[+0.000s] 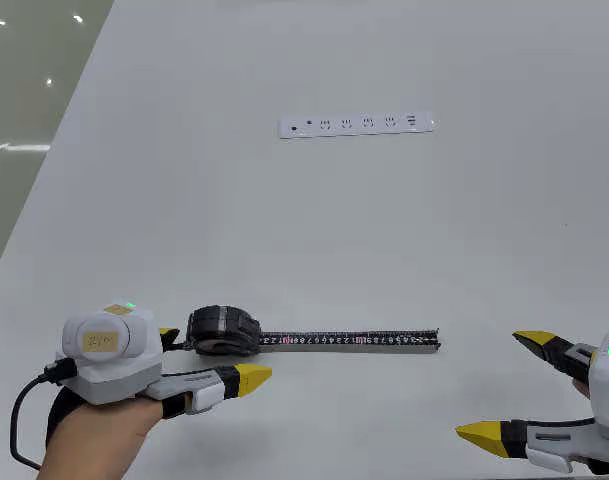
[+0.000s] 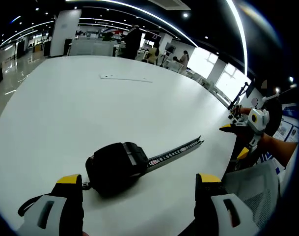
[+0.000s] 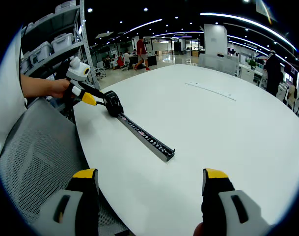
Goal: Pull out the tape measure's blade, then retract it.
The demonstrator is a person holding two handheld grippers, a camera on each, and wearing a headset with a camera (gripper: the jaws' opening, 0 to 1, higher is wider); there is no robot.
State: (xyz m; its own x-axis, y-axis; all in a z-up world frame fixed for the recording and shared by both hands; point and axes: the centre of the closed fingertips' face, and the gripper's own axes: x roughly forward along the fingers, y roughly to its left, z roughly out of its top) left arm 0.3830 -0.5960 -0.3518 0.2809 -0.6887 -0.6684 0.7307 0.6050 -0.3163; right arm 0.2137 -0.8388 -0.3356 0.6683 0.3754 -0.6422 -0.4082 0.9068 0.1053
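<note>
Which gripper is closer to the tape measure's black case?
Left. The left gripper has its open jaws either side of the case; the right gripper is beyond the blade's far end.

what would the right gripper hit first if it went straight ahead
Probably the free end of the blade, lying ahead in line with the gap between the right gripper's open jaws; depth is unclear.
</note>
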